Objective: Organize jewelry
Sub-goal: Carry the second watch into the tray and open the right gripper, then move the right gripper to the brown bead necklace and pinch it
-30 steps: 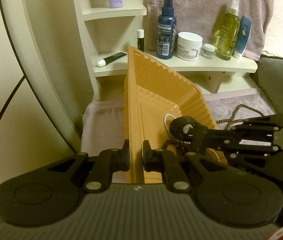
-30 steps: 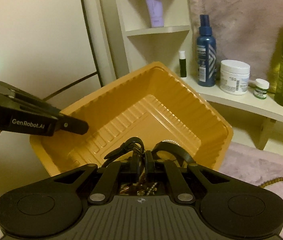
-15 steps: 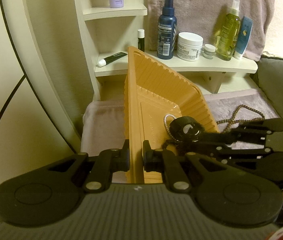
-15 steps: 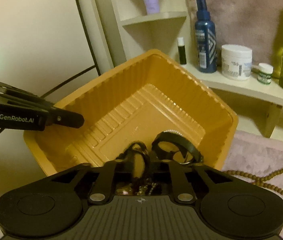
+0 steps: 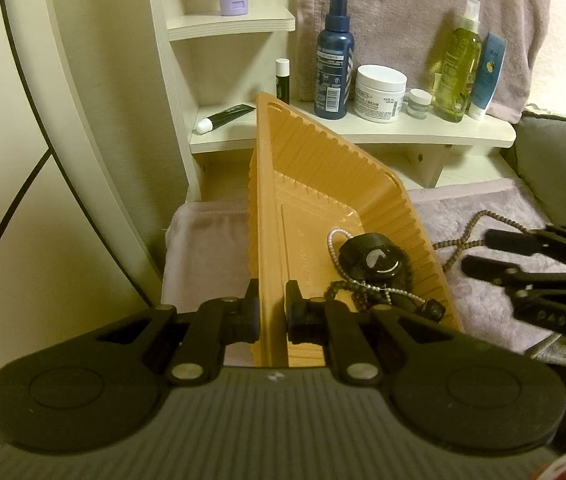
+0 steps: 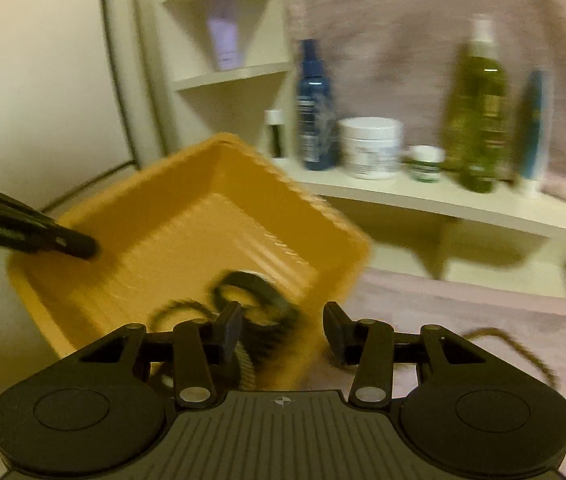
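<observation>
An orange ribbed tray (image 5: 311, 184) stands tilted on the pink cloth. My left gripper (image 5: 273, 316) is shut on its near rim. Inside lie a black watch (image 5: 373, 258), a pearl strand (image 5: 337, 240) and dark beads (image 5: 359, 294). My right gripper (image 6: 281, 332) is open and empty, just outside the tray's right rim (image 6: 347, 264); it also shows in the left wrist view (image 5: 479, 254). A brown bead necklace (image 5: 467, 236) lies on the cloth to the right of the tray. The right wrist view is blurred; the watch (image 6: 255, 288) shows in the tray.
A cream shelf (image 5: 363, 128) behind holds a blue bottle (image 5: 333, 60), a white cream jar (image 5: 379, 94), a small jar (image 5: 419, 104), a green spray bottle (image 5: 459, 68) and tubes. A grey cushion (image 5: 563, 160) is at the right. A curved mirror frame (image 5: 63, 120) is on the left.
My right gripper opened, let the watch and beads drop into the tray, and pulled back to the right out of the tray. My left gripper kept its hold on the rim.
</observation>
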Tool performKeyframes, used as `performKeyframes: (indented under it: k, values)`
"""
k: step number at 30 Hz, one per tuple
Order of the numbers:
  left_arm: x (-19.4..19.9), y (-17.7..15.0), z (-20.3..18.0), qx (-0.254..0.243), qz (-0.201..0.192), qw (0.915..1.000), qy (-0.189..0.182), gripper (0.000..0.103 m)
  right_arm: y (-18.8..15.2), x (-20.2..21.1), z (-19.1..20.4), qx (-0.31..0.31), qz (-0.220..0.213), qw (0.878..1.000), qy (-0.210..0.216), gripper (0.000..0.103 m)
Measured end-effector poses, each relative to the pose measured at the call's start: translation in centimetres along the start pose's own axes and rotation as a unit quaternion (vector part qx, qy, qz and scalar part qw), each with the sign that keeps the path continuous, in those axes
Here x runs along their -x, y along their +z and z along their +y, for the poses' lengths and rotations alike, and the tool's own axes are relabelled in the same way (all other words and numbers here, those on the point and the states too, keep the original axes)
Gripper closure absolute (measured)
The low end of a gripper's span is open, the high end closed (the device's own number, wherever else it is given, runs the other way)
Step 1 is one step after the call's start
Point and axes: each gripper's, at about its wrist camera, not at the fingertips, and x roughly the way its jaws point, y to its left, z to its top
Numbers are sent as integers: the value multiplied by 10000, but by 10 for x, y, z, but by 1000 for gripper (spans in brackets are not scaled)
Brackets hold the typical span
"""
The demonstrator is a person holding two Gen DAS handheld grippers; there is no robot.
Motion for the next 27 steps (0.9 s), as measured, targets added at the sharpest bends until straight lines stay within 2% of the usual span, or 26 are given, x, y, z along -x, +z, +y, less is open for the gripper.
performKeyframes:
  k: [6,11,19,27]
  values:
    - [0,0,0,10,-8,10000,-2,93,-24,12,-49,-111,216,9978,-609,57]
    - [0,0,1,5,-2,10000,5,93,-38,15,-76,123,332,9950,-929,57]
    - [0,0,1,-1,12,10000,23,93,-52,-2,-107,742,567,9901,-1049,57]
    - [-1,0,1,5,34,10000,44,93,-54,-17,-126,1297,680,9862,-777,58]
